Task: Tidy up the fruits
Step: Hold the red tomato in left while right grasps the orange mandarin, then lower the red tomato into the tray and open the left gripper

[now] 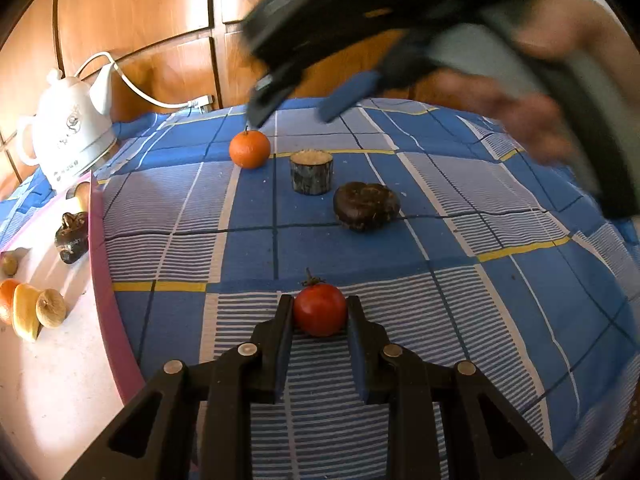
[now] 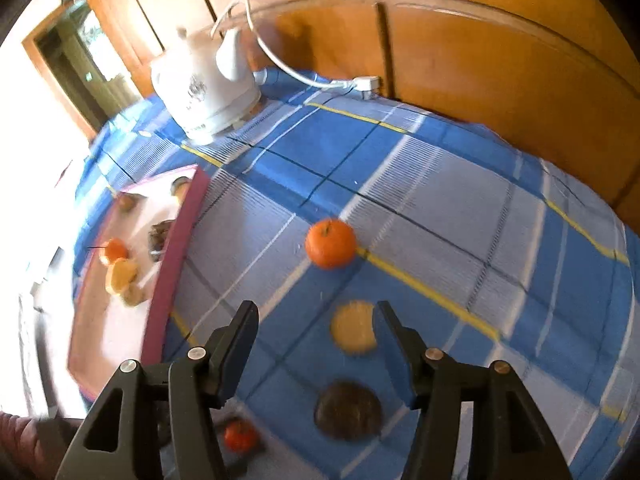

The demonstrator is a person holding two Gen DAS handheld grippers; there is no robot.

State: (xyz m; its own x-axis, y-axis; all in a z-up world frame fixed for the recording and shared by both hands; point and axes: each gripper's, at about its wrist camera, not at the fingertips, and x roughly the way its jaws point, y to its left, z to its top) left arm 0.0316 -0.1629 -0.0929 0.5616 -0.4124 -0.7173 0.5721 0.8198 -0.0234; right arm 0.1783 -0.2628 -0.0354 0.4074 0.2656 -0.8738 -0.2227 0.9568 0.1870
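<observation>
Orange [image 2: 330,243] on checked cloth [image 2: 440,184]

A red tomato [image 1: 320,310] sits stem-up on the checked cloth [image 1: 440,320]; beyond it lie an orange [image 1: 250,149], a cut dark cylinder [image 1: 311,172] and a dark lumpy fruit [image 1: 366,206]. More fruit fills the pink-rimmed tray [image 1: 98,240].

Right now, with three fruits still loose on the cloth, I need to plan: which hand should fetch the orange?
Right. The left gripper is shut on the red fruit; the right gripper is open and empty, with the orange just ahead of its fingers.
</observation>
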